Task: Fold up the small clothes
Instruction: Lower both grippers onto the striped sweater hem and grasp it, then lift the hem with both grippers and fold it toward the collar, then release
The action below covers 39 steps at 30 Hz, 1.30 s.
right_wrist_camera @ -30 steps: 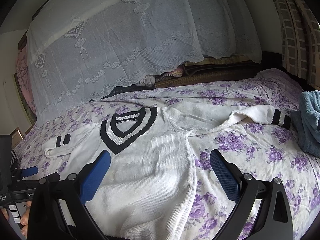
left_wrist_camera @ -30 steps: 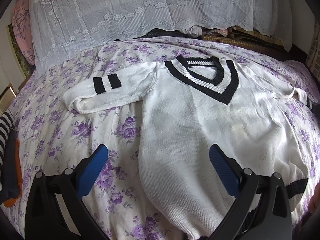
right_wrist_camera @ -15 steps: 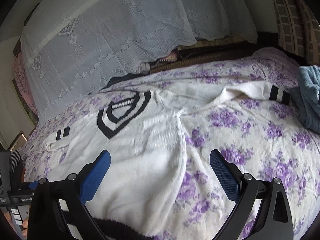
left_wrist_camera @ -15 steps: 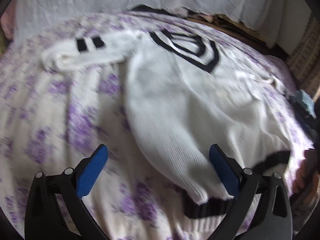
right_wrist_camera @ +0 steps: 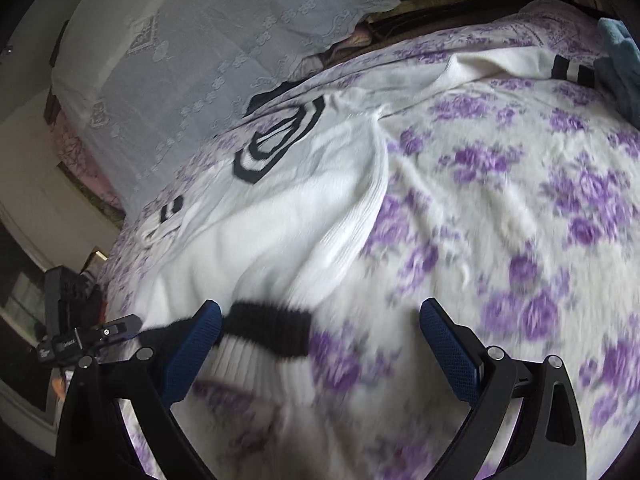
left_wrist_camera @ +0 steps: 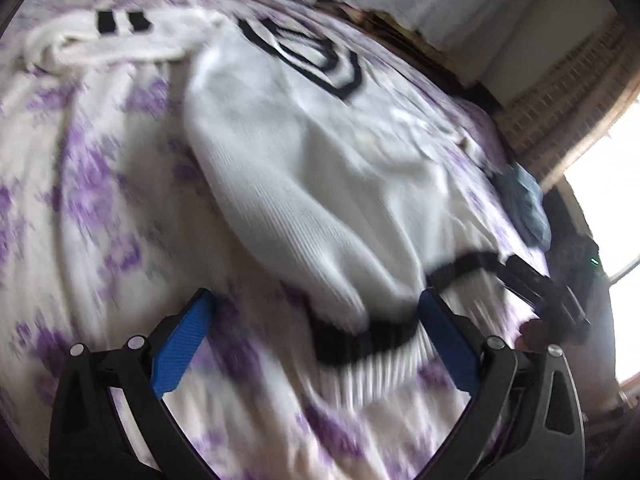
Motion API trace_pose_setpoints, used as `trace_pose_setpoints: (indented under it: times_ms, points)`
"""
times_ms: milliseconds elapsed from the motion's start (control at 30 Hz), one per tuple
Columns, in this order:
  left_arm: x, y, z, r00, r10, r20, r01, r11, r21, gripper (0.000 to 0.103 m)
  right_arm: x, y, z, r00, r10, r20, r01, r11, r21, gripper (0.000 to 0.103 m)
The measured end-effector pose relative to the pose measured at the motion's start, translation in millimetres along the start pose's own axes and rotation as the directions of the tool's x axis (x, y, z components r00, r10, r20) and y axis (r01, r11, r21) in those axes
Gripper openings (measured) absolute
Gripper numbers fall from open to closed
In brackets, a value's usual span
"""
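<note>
A white knit sweater (left_wrist_camera: 304, 168) with a black-striped V-neck and black cuff bands lies face up on a bed with a purple-flowered sheet (left_wrist_camera: 80, 216). Its black hem band (left_wrist_camera: 360, 340) runs between the blue pads of my left gripper (left_wrist_camera: 312, 340), which is open just above the hem's left corner. In the right wrist view the sweater (right_wrist_camera: 288, 216) spreads to the left, and its black hem (right_wrist_camera: 268, 332) lies by the left pad of my right gripper (right_wrist_camera: 316, 340), also open. Nothing is clamped. Both views are motion-blurred.
A white lace cover (right_wrist_camera: 224, 40) drapes over piled bedding at the head of the bed. A blue towel (left_wrist_camera: 524, 208) lies at the bed's right edge by a bright window. The sweater's right sleeve (right_wrist_camera: 520, 60) stretches toward that towel. Bare sheet (right_wrist_camera: 520, 200) fills the right.
Both grippers have dropped down and forward toward the sweater's hem, tilting as they went. The hem band now lies between the pads of each. Both stayed open.
</note>
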State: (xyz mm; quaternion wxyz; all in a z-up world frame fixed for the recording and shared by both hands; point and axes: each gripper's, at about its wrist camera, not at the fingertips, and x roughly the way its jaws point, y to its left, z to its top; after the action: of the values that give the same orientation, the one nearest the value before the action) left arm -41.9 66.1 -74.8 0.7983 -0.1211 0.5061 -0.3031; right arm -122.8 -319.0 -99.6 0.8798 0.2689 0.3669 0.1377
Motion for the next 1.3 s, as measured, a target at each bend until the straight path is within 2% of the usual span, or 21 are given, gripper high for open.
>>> trace_pose_setpoints:
  times_ms: [67, 133, 233, 300, 333, 367, 433, 467, 533, 633, 800, 867, 933, 967, 1000, 1133, 1200, 1267, 1300]
  points:
    - [-5, 3, -11, 0.999, -0.035, -0.022, 0.035, 0.999, 0.013, 0.099, -2, 2, -9, 0.998, 0.060, -0.028, -0.060, 0.998, 0.004, 0.100]
    - [-9, 3, -14, 0.999, -0.044, -0.022, 0.045, 0.999, 0.027, 0.099, 4, 8, -10, 0.995, 0.082, -0.062, -0.082, 0.997, 0.003, 0.100]
    - [2, 0, 5, 0.998, -0.049, -0.038, 0.049, 0.999, 0.015, 0.099, 26, 15, 6, 0.983, 0.151, -0.100, -0.149, 0.989, 0.022, 0.100]
    - [19, -4, 26, 0.999, -0.006, -0.042, 0.007, 1.000, 0.026, 0.098, 38, 18, 17, 0.982, 0.159, -0.100, -0.157, 0.987, 0.027, 0.096]
    - [25, -5, 33, 0.999, 0.021, -0.041, -0.020, 0.999, 0.027, 0.096, 39, 17, 20, 0.985, 0.152, -0.085, -0.150, 0.988, 0.029, 0.085]
    - [27, -7, 36, 0.999, 0.032, -0.037, -0.031, 0.999, 0.032, 0.093, 37, 17, 22, 0.988, 0.143, -0.065, -0.142, 0.990, 0.022, 0.066]
    - [23, -13, 35, 0.999, 0.038, -0.017, -0.036, 0.997, 0.069, 0.070, 28, 16, 21, 0.994, 0.112, -0.017, -0.112, 0.994, -0.014, 0.048]
    - [15, -17, 30, 0.999, 0.038, 0.011, -0.039, 0.995, 0.094, 0.067, 21, 15, 17, 0.994, 0.104, 0.010, -0.104, 0.994, -0.027, 0.046]
    - [3, -21, 24, 0.997, 0.037, 0.062, -0.045, 0.992, 0.122, 0.060, 18, 12, 16, 0.995, 0.095, 0.017, -0.094, 0.995, -0.034, 0.046]
    - [-10, -21, 18, 0.993, 0.047, 0.107, -0.060, 0.991, 0.122, 0.058, 10, 8, 13, 0.995, 0.098, 0.033, -0.097, 0.994, -0.043, 0.047]
    - [-42, 5, -2, 0.984, 0.035, 0.172, -0.042, 0.998, 0.040, 0.059, 1, -4, 6, 0.996, 0.082, 0.038, -0.082, 0.997, -0.016, 0.048]
    - [-43, 15, -7, 0.986, 0.065, 0.155, -0.068, 0.998, 0.010, 0.062, 0, -9, 3, 0.997, 0.075, 0.026, -0.075, 0.997, 0.008, 0.051]
    - [-41, 23, -9, 0.990, 0.065, 0.127, -0.063, 0.998, -0.020, 0.075, -6, -14, -1, 0.997, 0.068, 0.036, -0.069, 0.997, 0.034, 0.075]
    - [-39, 27, -9, 0.992, 0.053, 0.116, -0.049, 0.998, -0.037, 0.078, -10, -16, -2, 0.996, 0.072, 0.046, -0.074, 0.996, 0.040, 0.079]
    - [-36, 29, -7, 0.993, 0.043, 0.108, -0.038, 0.998, -0.047, 0.081, -10, -18, -2, 0.995, 0.090, 0.039, -0.092, 0.994, 0.051, 0.079]
    - [-14, 17, 5, 0.999, -0.002, 0.042, 0.003, 1.000, -0.025, 0.081, 11, -11, 1, 0.990, 0.136, -0.028, -0.134, 0.989, 0.060, 0.079]
    - [3, 6, 8, 1.000, 0.001, 0.001, -0.001, 1.000, 0.003, 0.081, 23, 2, 0, 0.991, 0.118, -0.055, -0.118, 0.993, 0.006, 0.072]
    - [16, 2, 15, 0.999, 0.032, -0.014, -0.032, 0.999, 0.009, 0.081, 32, 10, -1, 0.988, 0.131, -0.085, -0.134, 0.991, -0.022, 0.039]
    - [18, 2, 18, 0.999, 0.037, -0.010, -0.037, 0.999, 0.006, 0.081, 33, 11, -2, 0.987, 0.138, -0.085, -0.141, 0.990, -0.021, 0.033]
